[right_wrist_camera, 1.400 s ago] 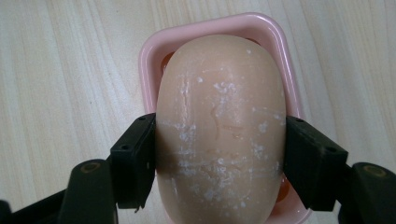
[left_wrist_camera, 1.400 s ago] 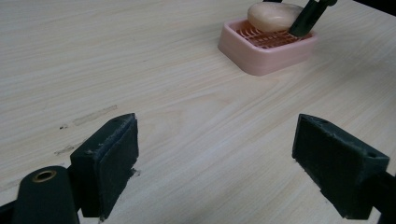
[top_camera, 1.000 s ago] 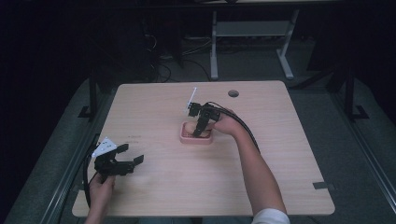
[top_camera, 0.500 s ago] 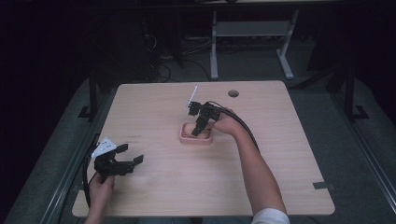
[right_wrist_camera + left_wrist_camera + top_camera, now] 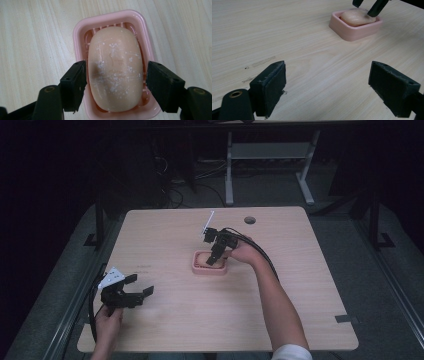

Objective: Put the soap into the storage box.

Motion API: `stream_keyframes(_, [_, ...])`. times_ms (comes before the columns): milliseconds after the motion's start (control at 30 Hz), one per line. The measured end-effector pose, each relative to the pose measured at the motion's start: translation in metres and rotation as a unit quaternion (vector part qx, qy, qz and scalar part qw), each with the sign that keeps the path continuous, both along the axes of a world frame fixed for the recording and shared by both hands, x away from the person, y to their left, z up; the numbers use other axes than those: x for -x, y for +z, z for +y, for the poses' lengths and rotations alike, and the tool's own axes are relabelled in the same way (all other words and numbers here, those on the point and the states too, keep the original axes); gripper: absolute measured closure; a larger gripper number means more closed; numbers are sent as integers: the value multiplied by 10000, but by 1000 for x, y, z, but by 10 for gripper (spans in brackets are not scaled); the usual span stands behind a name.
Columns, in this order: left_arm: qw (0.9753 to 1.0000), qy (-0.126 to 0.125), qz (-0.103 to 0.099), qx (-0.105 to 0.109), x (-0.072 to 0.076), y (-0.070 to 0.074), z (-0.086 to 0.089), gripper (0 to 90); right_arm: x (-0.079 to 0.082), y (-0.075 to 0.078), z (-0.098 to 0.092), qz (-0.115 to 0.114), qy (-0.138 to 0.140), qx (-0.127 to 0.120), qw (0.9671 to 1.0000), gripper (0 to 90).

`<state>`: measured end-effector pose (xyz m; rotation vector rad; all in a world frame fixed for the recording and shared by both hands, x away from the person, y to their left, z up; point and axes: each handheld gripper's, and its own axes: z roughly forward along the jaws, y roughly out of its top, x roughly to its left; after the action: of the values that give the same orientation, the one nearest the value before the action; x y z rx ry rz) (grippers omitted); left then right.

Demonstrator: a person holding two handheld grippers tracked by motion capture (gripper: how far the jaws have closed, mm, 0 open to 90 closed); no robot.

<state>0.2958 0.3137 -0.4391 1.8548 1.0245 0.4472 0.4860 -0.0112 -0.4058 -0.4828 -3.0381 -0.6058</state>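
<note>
Two grippers over a wooden counter point(image 5: 280, 295), one at the soap dish

Right gripper point(image 5: 116, 75) straddles the peach soap bar point(image 5: 115, 71) lying in the pink soap dish point(image 5: 209, 268), its jaws either side, touching or just off. Left gripper point(image 5: 332, 82), well apart from the dish toward the counter's near left edge, gapes wide and empty

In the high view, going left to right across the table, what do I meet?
Left tongs held near the table's front left → pink soap dish with the right tongs over it → right hand → round hole in the tabletop.
</note>
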Motion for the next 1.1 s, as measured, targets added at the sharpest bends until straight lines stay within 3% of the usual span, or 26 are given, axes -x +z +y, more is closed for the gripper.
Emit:
stream_keyframes(767, [10000, -6, -2, -18, 0, 0, -1, 143, 8, 9, -19, -108, -123, -60, 9998, 279])
stream_keyframes(1100, [10000, -16, -6, -37, 0, 0, -1, 143, 13, 15, -38, -140, -274, -143, 9994, 280])
